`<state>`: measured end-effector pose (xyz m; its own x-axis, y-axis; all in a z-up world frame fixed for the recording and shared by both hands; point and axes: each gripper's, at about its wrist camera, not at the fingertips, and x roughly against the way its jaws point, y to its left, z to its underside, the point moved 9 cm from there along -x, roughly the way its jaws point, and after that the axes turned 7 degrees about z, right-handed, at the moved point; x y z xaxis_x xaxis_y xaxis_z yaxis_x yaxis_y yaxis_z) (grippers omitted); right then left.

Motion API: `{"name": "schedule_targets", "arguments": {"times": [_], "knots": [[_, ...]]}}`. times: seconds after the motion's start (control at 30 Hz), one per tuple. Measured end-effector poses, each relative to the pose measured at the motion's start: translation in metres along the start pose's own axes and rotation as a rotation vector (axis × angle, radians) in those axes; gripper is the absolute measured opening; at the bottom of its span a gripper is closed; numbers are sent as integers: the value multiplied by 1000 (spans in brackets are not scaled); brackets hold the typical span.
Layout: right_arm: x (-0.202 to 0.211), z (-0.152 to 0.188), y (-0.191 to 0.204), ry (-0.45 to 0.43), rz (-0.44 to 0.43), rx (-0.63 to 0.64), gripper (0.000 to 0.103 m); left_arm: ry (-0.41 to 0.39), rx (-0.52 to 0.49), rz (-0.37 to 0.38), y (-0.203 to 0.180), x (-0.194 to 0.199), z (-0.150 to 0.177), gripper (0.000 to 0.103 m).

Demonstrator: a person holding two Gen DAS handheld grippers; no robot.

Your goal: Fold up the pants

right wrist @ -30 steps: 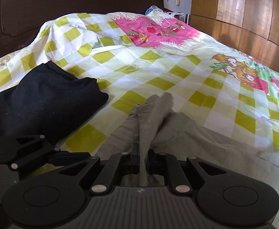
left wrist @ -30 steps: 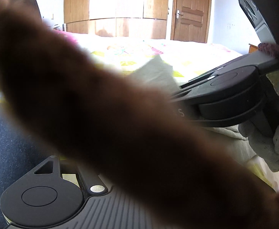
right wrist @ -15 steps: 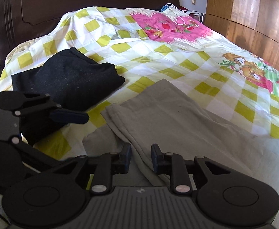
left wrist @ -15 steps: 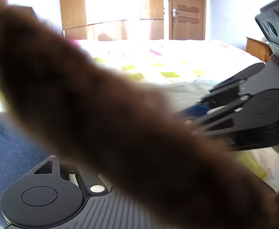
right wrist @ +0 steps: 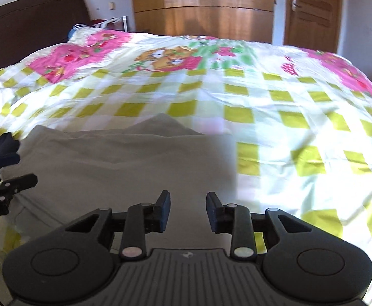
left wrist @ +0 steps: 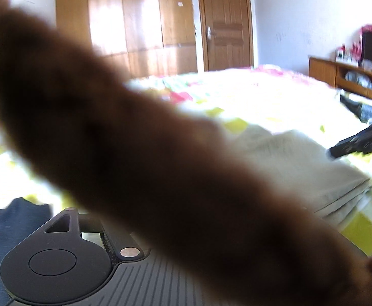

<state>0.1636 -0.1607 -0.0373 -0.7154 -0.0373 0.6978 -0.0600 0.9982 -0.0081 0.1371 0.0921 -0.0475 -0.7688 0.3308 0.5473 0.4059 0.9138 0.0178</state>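
Grey pants [right wrist: 124, 163] lie flat on the bed's checked yellow-and-white quilt [right wrist: 275, 117], folded into a broad slab whose long axis runs left to right across the right wrist view, one straight edge at the right and two small peaks of cloth along the far side. The right gripper [right wrist: 188, 210] hangs just above the near part of the pants; its jaws have just been opening and now stand partly apart, with nothing between the blue pads [right wrist: 166, 210] but the cloth seen below them. At the left edge of that view the left gripper [right wrist: 10, 186] reaches in over the pants' left end, beside a dark garment [right wrist: 0, 142]. In the left wrist view a blurred brown sleeve [left wrist: 145, 168] covers that gripper's fingers, so I cannot tell how its jaws stand; the pants [left wrist: 313, 168] show pale beyond it.
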Motion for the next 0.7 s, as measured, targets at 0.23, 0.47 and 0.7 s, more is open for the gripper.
{"name": "schedule_targets", "arguments": {"times": [0.23,0.47,0.7], "knots": [[-35,28,-52,189,-226,-331,51,169,-52,-12,-12,-25,20,72],[-54,23,-47,229,-442,-460,44,188,-68,-2,-29,-34,15,72],[-42,8,-75,196,-429,-512,22,171,-90,33,-49,-38,2,72]]}}
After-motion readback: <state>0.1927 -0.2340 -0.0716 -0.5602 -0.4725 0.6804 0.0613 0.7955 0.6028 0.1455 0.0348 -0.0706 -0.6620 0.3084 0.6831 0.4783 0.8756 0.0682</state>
